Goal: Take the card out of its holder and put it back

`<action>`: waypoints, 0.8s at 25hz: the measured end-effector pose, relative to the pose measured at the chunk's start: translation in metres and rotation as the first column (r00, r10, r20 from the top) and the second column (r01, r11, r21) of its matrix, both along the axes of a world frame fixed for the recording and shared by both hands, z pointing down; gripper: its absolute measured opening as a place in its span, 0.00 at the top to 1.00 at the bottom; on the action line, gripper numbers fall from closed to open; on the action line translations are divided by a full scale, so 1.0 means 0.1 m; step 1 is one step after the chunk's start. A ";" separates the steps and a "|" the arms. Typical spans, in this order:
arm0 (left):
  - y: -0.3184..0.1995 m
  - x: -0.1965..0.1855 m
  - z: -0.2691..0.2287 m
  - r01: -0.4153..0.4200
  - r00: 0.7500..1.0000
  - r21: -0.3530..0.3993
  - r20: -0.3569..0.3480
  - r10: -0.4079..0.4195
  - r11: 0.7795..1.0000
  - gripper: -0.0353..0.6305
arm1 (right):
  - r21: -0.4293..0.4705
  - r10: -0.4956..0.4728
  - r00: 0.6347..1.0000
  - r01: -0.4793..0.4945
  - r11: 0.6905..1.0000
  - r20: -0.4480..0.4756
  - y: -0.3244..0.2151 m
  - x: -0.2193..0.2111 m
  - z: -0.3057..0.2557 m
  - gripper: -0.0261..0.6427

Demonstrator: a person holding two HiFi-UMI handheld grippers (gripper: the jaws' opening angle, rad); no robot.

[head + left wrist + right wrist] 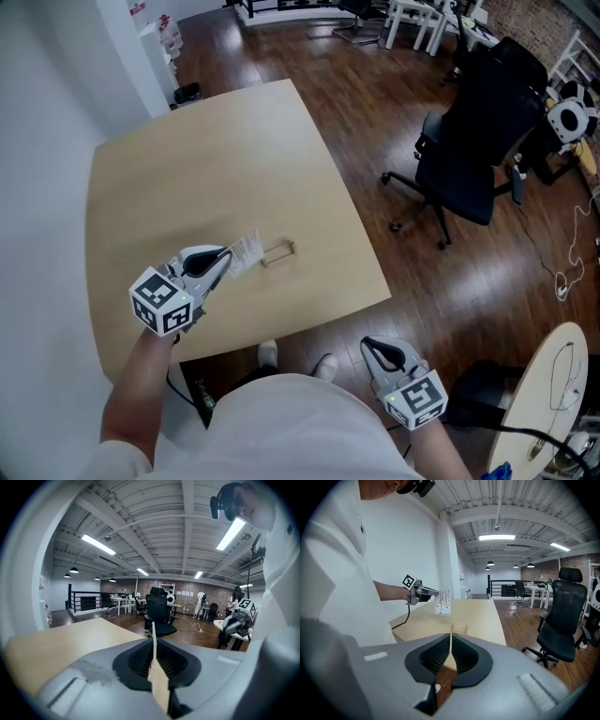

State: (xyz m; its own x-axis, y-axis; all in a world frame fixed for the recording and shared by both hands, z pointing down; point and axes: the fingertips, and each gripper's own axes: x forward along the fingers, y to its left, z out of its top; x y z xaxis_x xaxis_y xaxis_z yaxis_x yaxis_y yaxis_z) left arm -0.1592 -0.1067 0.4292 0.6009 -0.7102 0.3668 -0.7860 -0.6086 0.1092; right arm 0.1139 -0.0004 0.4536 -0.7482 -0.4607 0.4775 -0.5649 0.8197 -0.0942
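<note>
Right tongs (373, 345) (450, 651) are hanging pressed together, gripping nothing, off the near edge of the pale wooden surface (234, 169). Further out, left tongs (225, 258) (153, 653) are pinching the white printed card (246, 251) (153, 641) (442, 602), raised above the surface, just beside the small wooden holder (278, 253) (459, 629) standing beyond it.

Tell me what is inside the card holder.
Nothing visible: the holder stands empty. The card is out, clamped in the left gripper. The holder's bottom is too small to see.
</note>
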 end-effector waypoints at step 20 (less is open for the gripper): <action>1.44 -0.52 -0.03 0.401 0.914 -0.009 -0.056 -0.401 0.916 0.92 | 0.013 -0.323 0.946 0.323 0.946 0.014 0.04 -0.35 0.10 0.94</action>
